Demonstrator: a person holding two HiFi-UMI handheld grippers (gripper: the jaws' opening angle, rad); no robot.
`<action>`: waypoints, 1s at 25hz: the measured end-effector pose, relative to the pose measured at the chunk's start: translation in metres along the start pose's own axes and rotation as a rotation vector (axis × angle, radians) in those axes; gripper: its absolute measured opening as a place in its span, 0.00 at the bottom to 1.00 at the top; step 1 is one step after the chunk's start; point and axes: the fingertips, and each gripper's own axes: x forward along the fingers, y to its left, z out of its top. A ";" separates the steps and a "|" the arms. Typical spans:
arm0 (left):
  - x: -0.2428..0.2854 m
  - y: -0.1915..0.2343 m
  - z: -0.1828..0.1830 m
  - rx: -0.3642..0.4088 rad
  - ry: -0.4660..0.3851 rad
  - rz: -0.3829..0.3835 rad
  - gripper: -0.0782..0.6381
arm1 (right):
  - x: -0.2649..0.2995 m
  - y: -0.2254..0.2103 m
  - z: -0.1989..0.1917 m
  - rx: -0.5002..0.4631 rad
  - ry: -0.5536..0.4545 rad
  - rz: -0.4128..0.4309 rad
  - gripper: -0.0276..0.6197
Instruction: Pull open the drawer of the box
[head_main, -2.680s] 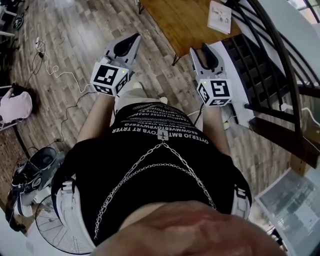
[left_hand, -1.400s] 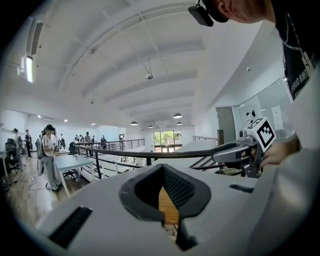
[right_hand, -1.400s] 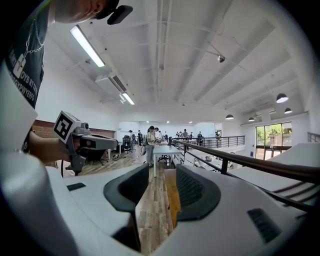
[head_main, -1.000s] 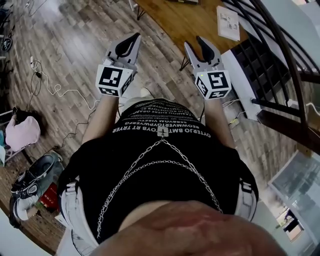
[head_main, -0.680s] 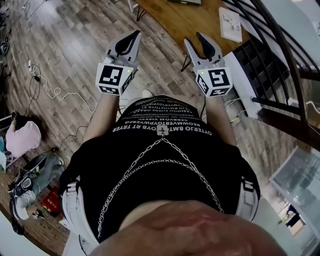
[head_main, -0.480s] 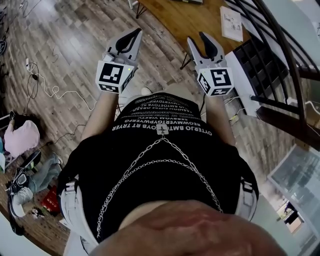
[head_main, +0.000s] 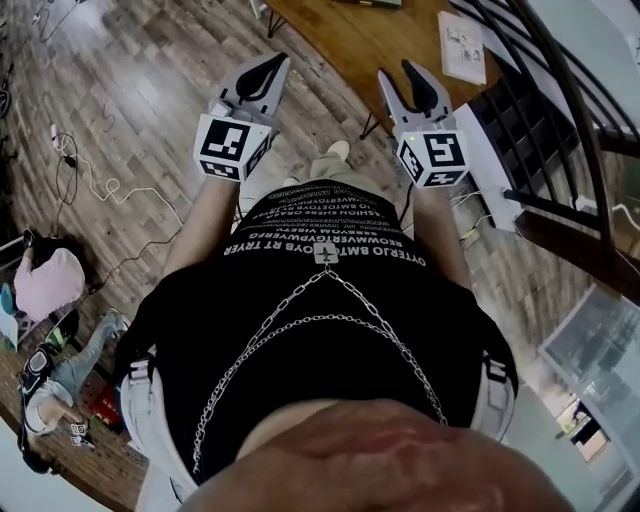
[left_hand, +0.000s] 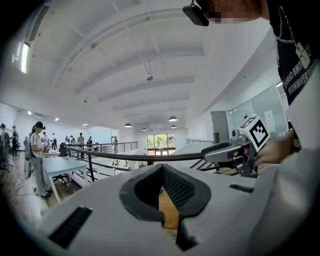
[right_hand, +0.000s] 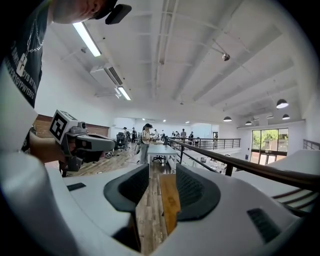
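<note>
Ahead of both pairs of jaws in the head view lies a wooden table (head_main: 360, 40). A flat white item (head_main: 461, 47) rests on it, beyond and to the right of the right gripper (head_main: 398, 72); whether that is the box I cannot tell. Beside that gripper and well apart from it, the left gripper (head_main: 277, 60) is held over plank floor (head_main: 130, 90).

Left gripper view: the jaws meet at their tips with nothing gripped. A sliver of table shows through the slit behind the tips, and the right gripper is off to their right.

Right gripper view: the jaws stand wide apart and empty. The table's edge runs away between them, and the left gripper is off to their left.
</note>
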 end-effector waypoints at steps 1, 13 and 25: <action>0.007 0.002 0.001 0.001 -0.001 -0.001 0.12 | 0.006 -0.004 0.000 0.001 0.000 0.003 0.27; 0.112 0.027 0.006 0.017 0.026 -0.038 0.12 | 0.077 -0.085 0.000 0.015 0.006 0.018 0.27; 0.219 0.012 0.013 0.046 0.070 -0.085 0.12 | 0.104 -0.187 -0.011 0.060 0.012 -0.001 0.26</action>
